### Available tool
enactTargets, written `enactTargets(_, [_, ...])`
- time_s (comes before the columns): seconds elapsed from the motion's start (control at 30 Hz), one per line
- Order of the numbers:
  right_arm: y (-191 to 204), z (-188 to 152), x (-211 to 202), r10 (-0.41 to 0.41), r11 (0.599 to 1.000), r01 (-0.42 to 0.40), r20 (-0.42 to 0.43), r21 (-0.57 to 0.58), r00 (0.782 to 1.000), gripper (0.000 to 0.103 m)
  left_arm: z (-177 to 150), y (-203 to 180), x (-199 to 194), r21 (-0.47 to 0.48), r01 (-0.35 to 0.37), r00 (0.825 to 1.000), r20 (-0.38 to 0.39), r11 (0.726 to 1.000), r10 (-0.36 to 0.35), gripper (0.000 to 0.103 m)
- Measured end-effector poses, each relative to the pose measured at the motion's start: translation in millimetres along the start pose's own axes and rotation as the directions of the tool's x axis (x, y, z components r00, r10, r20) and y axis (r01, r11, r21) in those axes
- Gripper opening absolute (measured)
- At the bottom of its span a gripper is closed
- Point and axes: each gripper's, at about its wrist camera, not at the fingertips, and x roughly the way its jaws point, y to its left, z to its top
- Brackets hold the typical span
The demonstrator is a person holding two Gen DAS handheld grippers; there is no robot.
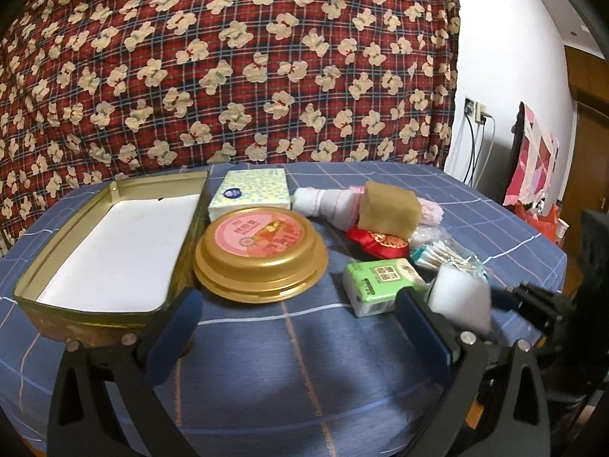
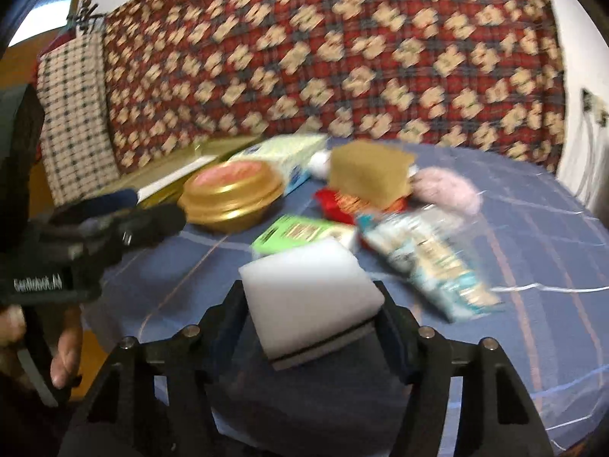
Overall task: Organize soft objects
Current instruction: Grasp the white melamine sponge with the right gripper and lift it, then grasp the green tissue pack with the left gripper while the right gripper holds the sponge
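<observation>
Tabletop [image 1: 380, 361] carries every item on a blue checked cloth, backed by a red plaid blanket [image 1: 228, 57] with a bear print

Rectangular gold tin [image 1: 30, 297] sits at the left edge with its lid off and its white floor bare; judged as the receiving container, it stands open and clear of the pile so that items can be lowered straight in

Round gold tin [image 1: 260, 255] rests closed just beside the open tin, with a tissue box [image 1: 251, 192] behind it

Soft items lie clustered to the right: rolled white towel [image 1: 323, 205], tan sponge [image 1: 388, 205] on top of the heap, green tissue pack [image 1: 377, 283] nearest the front

White sponge [image 2: 308, 297] is clamped between the fingers of the right gripper [image 2: 312, 327], held by its rear end so that most of its body projects forward for placement

Left gripper [image 1: 297, 327] hovers low over bare cloth, fingers spread wide and empty, leaving the open tin unobstructed
</observation>
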Motion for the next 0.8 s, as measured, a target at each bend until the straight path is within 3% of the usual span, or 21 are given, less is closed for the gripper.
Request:
enactTargets(0.2, [-14.4, 7.6, -12.7, -0.075, 0.997, 0.071, 0.097, 0.044, 0.992, 0.065, 3.0, -20.2, 9.3, 0.038, 0.029, 0.999, -0.017, 0.999, -0.029, 0.102])
enactTargets(0.43, [-39.6, 16.0, -21.7, -0.169, 0.980, 0.149, 0.155, 0.129, 0.973, 0.065, 8.9, -45.5, 25.0, 0.071, 0.063, 0.997, -0.044, 0.995, -0.060, 0.102])
enactTargets(0.8, [-67.5, 17.0, -20.7, -0.231, 0.959, 0.199, 0.153, 0.201, 0.961, 0.065, 11.0, -61.6, 57.8, 0.057, 0.091, 0.987, -0.136, 0.994, -0.082, 0.091])
